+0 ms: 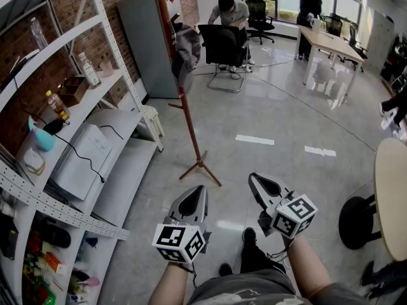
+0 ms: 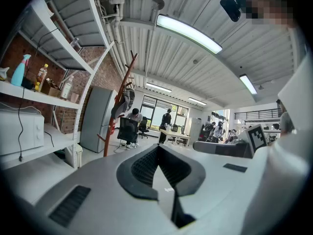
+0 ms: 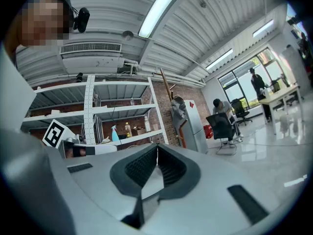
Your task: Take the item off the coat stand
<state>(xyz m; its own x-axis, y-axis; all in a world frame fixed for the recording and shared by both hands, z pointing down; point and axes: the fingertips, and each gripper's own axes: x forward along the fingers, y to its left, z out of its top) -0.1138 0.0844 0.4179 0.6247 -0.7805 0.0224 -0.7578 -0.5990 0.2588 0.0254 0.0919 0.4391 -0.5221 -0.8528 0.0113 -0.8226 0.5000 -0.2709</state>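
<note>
A reddish-brown wooden coat stand [image 1: 183, 88] rises from the tiled floor ahead of me, with a grey garment [image 1: 186, 51] hanging on its upper pegs. The same stand [image 2: 116, 112] and garment [image 2: 126, 99] show far off in the left gripper view, and the stand [image 3: 172, 104] with the garment [image 3: 177, 105] shows in the right gripper view. My left gripper [image 1: 198, 189] is held low near my body, jaws shut with nothing between them. My right gripper [image 1: 252, 177] is beside it, also shut and empty. Both are well short of the stand.
White metal shelving [image 1: 95, 107] with bottles, a microwave and boxes runs along the brick wall at the left. A grey cabinet [image 1: 149, 40] stands behind the coat stand. A person sits at an office chair [image 1: 224, 46]; desks [image 1: 331, 43] stand further back. A round table [image 1: 391, 196] is at the right.
</note>
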